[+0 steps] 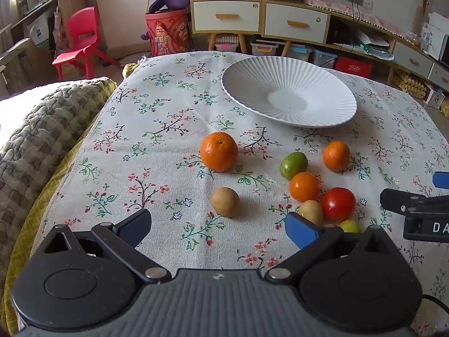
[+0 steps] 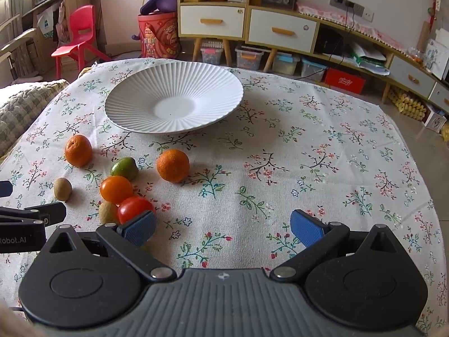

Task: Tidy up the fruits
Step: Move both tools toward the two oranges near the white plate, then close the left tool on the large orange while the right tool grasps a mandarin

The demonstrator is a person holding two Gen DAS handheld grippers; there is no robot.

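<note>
A white ribbed plate [image 1: 289, 92] [image 2: 174, 101] stands empty at the far side of the floral tablecloth. Loose fruits lie in front of it: a large orange [image 1: 219, 151] [image 2: 78, 150], a second orange [image 1: 336, 156] [image 2: 173, 165], a green lime [image 1: 293, 165] [image 2: 124, 167], an orange tomato [image 1: 304, 186] [image 2: 116, 189], a red tomato [image 1: 338, 204] [image 2: 134, 209], and a kiwi [image 1: 225, 202] [image 2: 62, 188]. A second kiwi [image 1: 311, 211] [image 2: 108, 212] lies by the red tomato. My left gripper [image 1: 219, 229] is open and empty, just short of the first kiwi. My right gripper [image 2: 223, 227] is open and empty, its left fingertip [image 2: 139, 229] beside the red tomato.
A quilted blanket [image 1: 42, 140] lies along the table's left edge. Beyond the table stand a red chair [image 1: 81, 39], a red bin [image 1: 168, 31] and low cabinets [image 1: 227, 14]. A small green fruit [image 1: 349, 226] peeks from behind my left gripper's right finger.
</note>
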